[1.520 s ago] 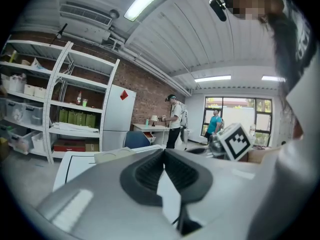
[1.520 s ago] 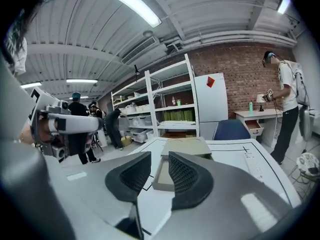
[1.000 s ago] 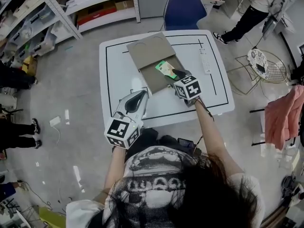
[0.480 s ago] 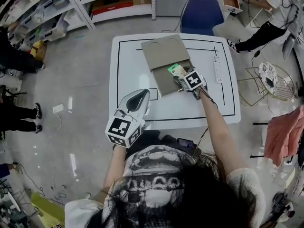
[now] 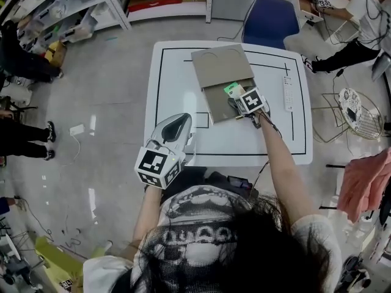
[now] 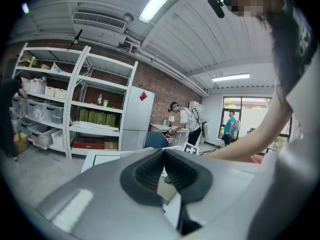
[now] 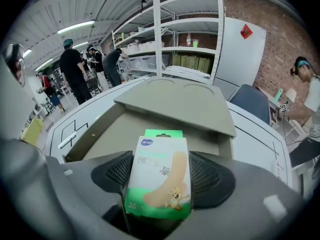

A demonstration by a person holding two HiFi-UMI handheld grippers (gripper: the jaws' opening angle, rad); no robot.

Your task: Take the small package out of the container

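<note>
A flat grey-brown cardboard container [image 5: 215, 105] lies on the white table [image 5: 177, 72], its lid [image 5: 223, 66] slid toward the far side. The small green-and-white package [image 5: 230, 89] lies in the open part. My right gripper [image 5: 236, 102] reaches into the container. In the right gripper view its jaws are opening, and the package [image 7: 159, 176] stands between the two black pads [image 7: 120, 171] with its lower end deep in the throat. My left gripper [image 5: 179, 122] hovers near the table's front left edge, away from the container, with its pads together and nothing in them [image 6: 164, 153].
A white remote control [image 5: 288, 93] lies at the table's right side. A blue chair [image 5: 269, 20] stands behind the table and a wire stool [image 5: 357, 105] to the right. Shelving [image 5: 91, 5] and people stand around the room.
My right gripper has pushed forward over the package, which now sits between its jaws and is partly covered. The left gripper has stayed where it was.
</note>
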